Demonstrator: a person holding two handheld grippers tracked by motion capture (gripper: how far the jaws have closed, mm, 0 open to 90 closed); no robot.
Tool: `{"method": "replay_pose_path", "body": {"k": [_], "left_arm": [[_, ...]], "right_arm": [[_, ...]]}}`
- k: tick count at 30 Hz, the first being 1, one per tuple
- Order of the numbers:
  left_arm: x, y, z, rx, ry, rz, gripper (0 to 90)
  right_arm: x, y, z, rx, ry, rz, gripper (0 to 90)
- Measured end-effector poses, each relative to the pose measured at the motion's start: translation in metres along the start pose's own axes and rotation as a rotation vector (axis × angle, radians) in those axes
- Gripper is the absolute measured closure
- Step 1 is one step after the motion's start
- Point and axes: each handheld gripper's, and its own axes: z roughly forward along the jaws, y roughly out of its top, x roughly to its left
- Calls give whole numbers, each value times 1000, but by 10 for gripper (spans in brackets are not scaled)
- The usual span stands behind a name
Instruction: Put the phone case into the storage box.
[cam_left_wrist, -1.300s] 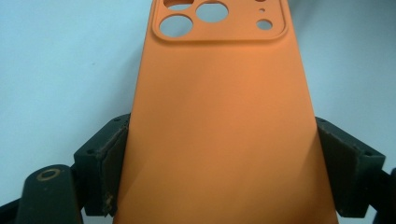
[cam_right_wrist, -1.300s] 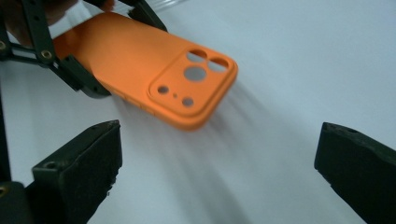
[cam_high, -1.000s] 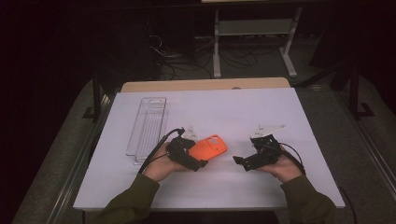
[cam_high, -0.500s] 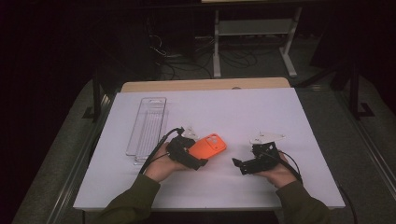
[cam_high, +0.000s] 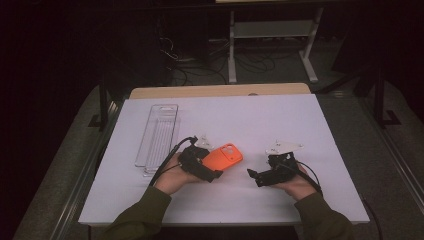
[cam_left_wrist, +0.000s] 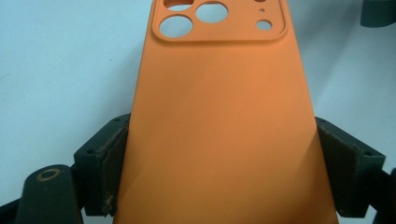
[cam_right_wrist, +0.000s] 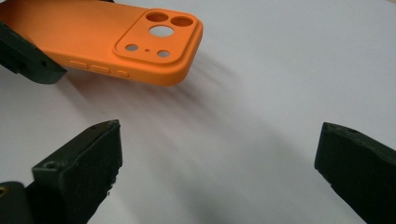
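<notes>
An orange phone case (cam_high: 223, 158) is held just above the white table sheet, its camera cut-outs pointing toward the right. My left gripper (cam_high: 207, 170) is shut on its lower end; in the left gripper view both pads press the case (cam_left_wrist: 219, 121) from its two long sides. The right gripper view has the case (cam_right_wrist: 107, 35) at upper left, lifted a little off the sheet with its shadow below. My right gripper (cam_high: 253, 175) rests low on the sheet to the right of the case, open with nothing between its jaws, about a hand's width away.
A clear plastic tray (cam_high: 158, 134) lies lengthwise at the left of the white sheet (cam_high: 250, 115). Beyond the table's wooden far edge (cam_high: 220, 90) are cables and a metal stand (cam_high: 272, 30) on a dark floor.
My right gripper has slid a little left and toward me, closer to the case. The left gripper and the case have barely shifted.
</notes>
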Motion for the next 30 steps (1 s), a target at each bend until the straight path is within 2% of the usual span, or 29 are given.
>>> {"method": "replay_pose_path", "body": {"k": [26, 28, 30], "left_arm": [[1, 1, 2, 5, -14, 3, 159], [-1, 1, 4, -2, -15, -13, 159], [1, 0, 4, 14, -16, -2, 159]], "right_arm": [[4, -3, 2, 2, -68, -140, 2], [5, -3, 2, 5, -69, -151, 2], [5, -3, 2, -4, -64, -161, 2]]}}
